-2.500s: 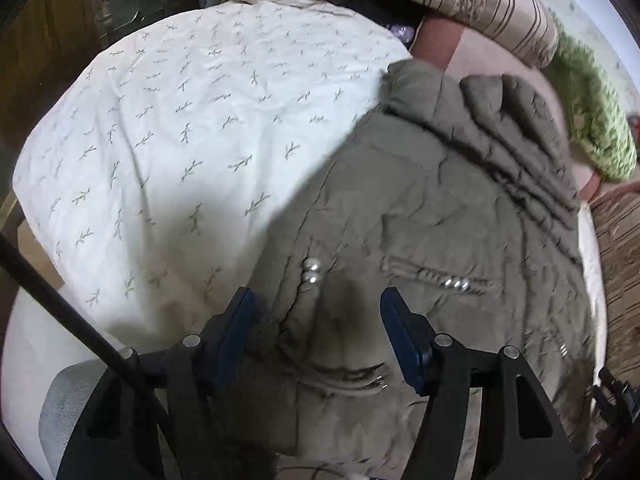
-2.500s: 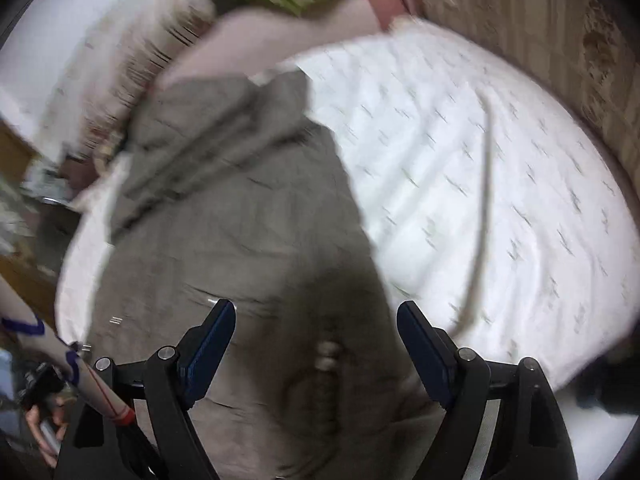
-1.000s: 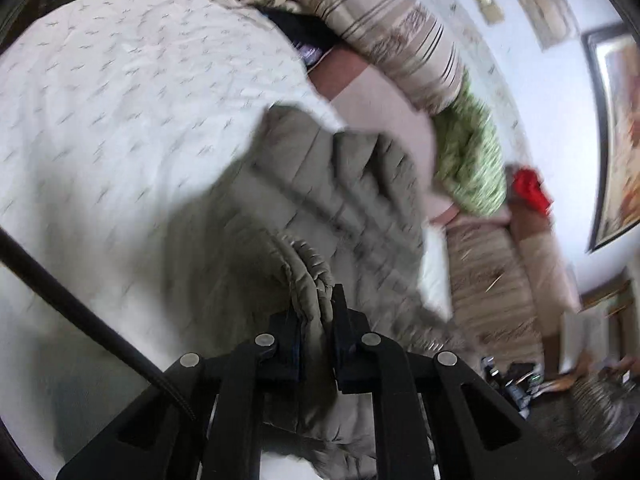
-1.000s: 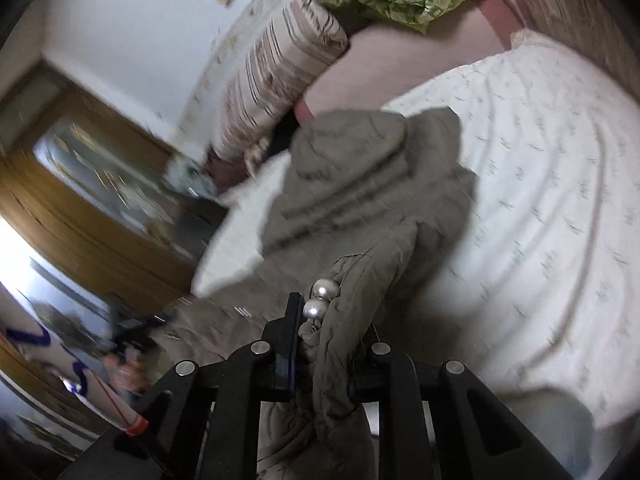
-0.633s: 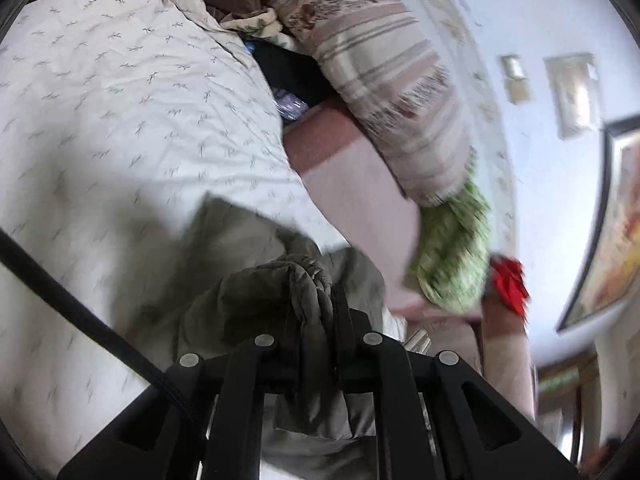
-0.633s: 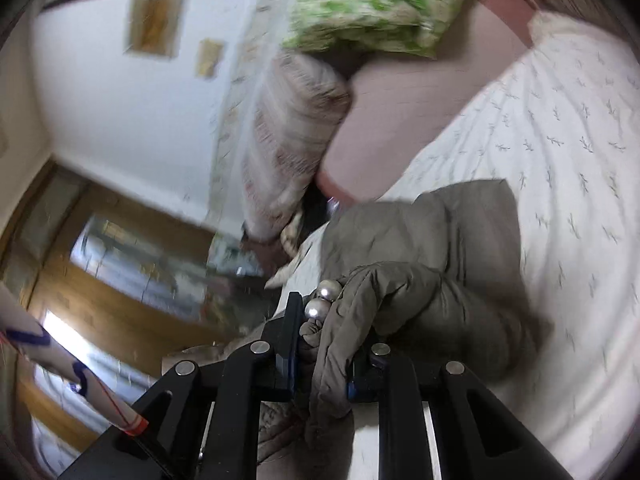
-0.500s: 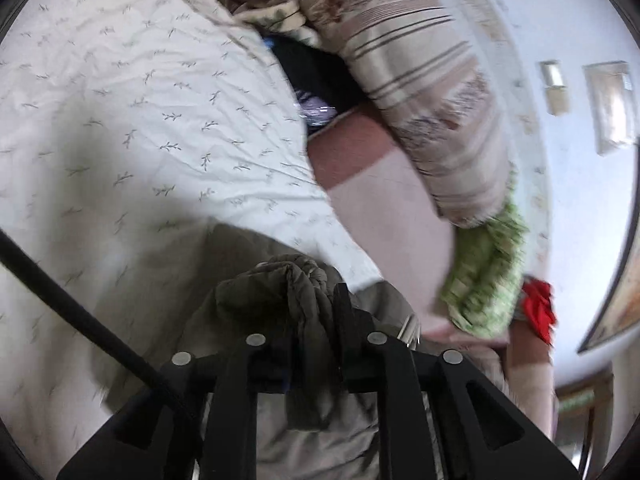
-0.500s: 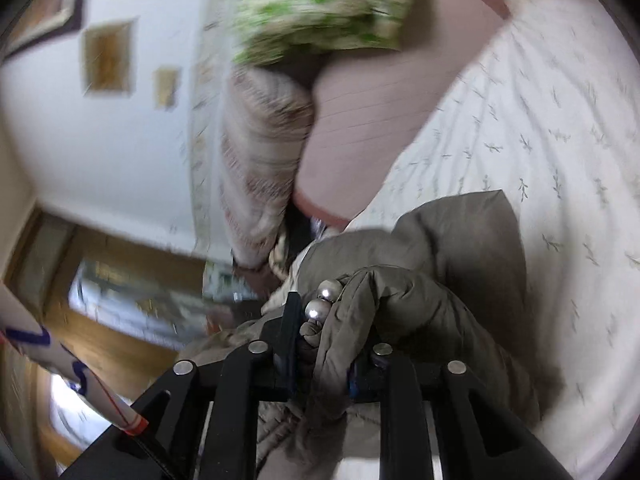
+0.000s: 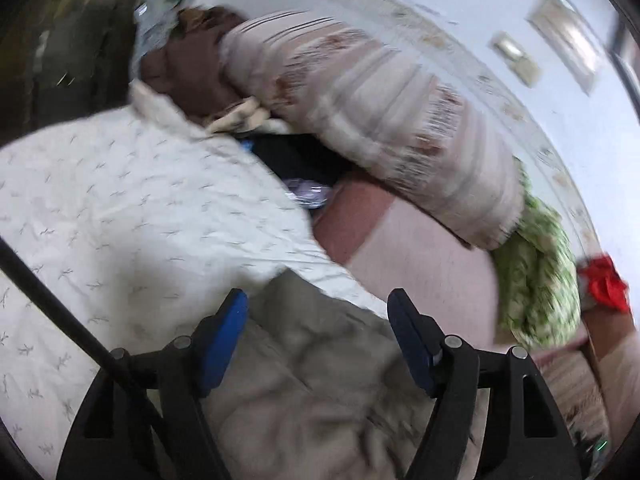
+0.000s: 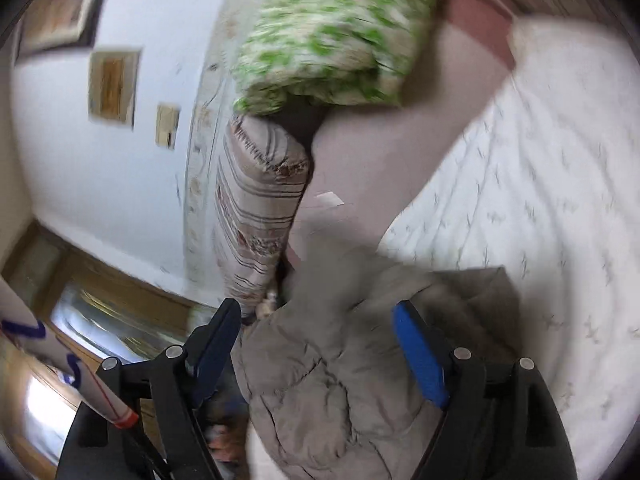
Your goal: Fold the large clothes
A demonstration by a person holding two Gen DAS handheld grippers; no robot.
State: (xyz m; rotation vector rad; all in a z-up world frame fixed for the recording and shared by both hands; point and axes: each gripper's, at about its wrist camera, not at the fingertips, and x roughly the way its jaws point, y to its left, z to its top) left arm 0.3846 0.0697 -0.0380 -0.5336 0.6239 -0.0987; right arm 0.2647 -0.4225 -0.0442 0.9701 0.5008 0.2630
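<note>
Both jaws have just been opening: left gripper [image 9: 316, 336] and right gripper [image 10: 318, 344] straddle the jacket [image 9: 304, 392], unclamped. Withdraw straight back, clear of the fold.

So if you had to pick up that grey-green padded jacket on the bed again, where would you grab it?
Probably by the near folded edge of the padded jacket, coming in low from the front. It lies bunched on the white bedsheet, and that thick puffy ridge stands proud of the sheet, so it offers something to pinch. Both the left gripper and right gripper have just been opening, and the jacket lies loose between their jaws.
</note>
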